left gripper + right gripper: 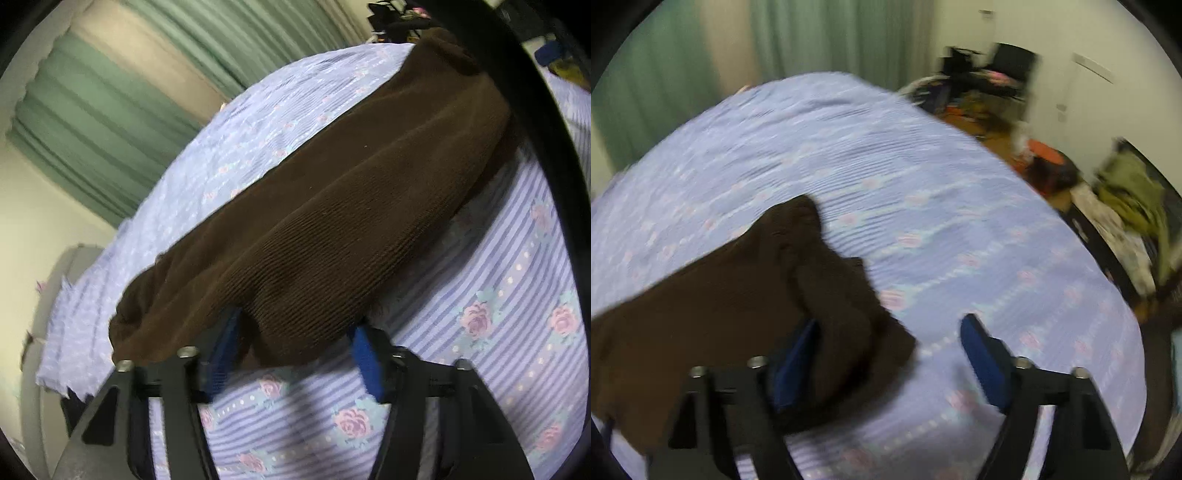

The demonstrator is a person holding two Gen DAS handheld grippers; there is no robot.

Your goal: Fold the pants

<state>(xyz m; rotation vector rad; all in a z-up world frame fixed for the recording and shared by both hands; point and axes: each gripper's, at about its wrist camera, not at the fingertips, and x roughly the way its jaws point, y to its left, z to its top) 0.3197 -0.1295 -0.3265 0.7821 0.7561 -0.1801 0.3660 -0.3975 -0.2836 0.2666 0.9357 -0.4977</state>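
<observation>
While brown corduroy pants [314, 221] lie stretched across the floral bedspread [498, 295], the left claw [291, 354] straddles their near edge, pads apart; the right claw [890, 354] gapes wide, gripping nothing, likely poised to gather cloth for folding.

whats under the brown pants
A striped, rose-print bedspread shows all around the pants, so they lie on it. The part directly beneath them is covered.
</observation>
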